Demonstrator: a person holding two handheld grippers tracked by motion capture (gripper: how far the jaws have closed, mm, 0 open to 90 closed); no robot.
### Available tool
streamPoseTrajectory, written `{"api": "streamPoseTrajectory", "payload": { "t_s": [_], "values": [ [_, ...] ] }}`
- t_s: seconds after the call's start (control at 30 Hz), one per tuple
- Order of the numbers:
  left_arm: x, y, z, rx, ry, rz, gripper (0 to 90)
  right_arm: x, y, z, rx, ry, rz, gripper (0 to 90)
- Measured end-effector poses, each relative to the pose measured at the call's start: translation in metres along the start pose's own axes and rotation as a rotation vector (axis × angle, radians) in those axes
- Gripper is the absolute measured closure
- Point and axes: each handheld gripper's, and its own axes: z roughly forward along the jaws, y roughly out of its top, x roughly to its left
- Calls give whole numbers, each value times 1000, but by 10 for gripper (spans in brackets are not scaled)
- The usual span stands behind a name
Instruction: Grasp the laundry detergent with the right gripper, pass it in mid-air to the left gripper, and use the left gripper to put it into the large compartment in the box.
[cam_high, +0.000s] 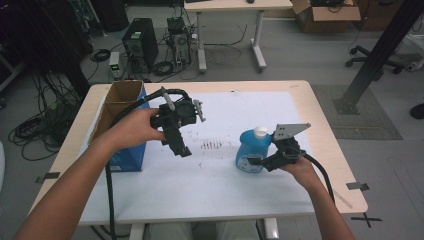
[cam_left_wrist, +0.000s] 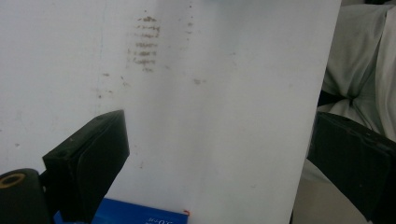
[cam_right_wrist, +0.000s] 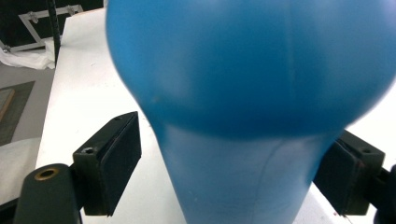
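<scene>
Above the white sheet at the table's left, the left gripper (cam_high: 181, 146) hangs with jaws spread and empty. Toward the right stands a rounded blue plastic bottle with a white cap (cam_high: 251, 150), lodged between the right gripper's (cam_high: 259, 161) jaws, a gap visible beside one pad.

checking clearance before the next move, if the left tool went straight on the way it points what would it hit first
Most likely the white sheet on the table: the left tool points down at it with open jaws and nothing between. Depth is hard to judge.
</scene>
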Motion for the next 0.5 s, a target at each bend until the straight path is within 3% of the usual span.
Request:
{"api": "streamPoseTrajectory", "payload": {
  "t_s": [0.5],
  "values": [
    [0, 1, 0, -2, 0, -2, 56, -2, -2, -1, -18, 10, 14, 237]
  ]
}}
